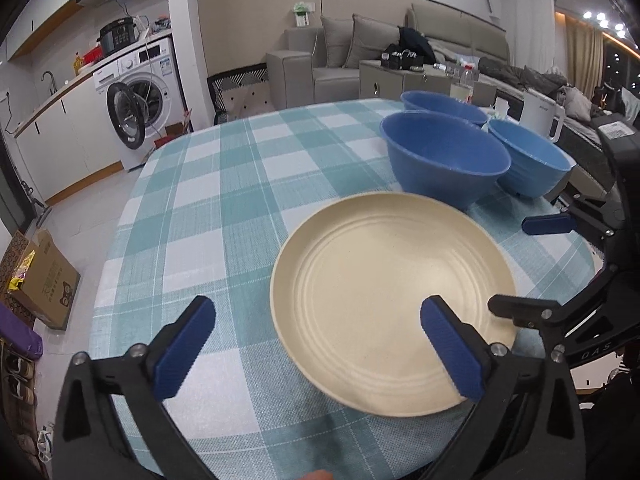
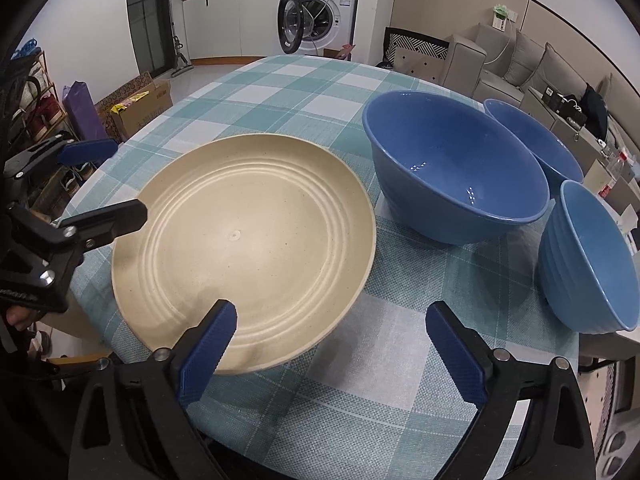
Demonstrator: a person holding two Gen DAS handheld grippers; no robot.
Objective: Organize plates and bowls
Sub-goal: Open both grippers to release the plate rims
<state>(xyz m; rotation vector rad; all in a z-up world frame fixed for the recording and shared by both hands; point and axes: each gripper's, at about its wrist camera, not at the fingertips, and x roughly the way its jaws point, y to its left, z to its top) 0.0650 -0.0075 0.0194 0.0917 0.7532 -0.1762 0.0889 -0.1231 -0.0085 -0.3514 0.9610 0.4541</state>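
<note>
Checked tablecloth (image 1: 224, 184) fills my left wrist view, with a washing machine (image 1: 140, 96) behind it. And my left gripper (image 1: 320, 344) is spread wide, pinching nothing; one finger hangs over the near part of the cream plate (image 1: 384, 280), the other over bare cloth beside it. Plate sits flat on the cloth. Beyond the plate, three blue bowls (image 1: 444, 156) stand separately, clustered close, none nested.

Over to the right wrist view: same plate (image 2: 248, 240) in front, and my right gripper (image 2: 332, 344) is spread too, empty, one finger over the plate's near rim, the other over cloth. The nearest bowl (image 2: 456, 176) stands just beside the plate, two more behind and to the side of it.

My read: plate looks placed, and stacking the bowls is all still to do.
</note>
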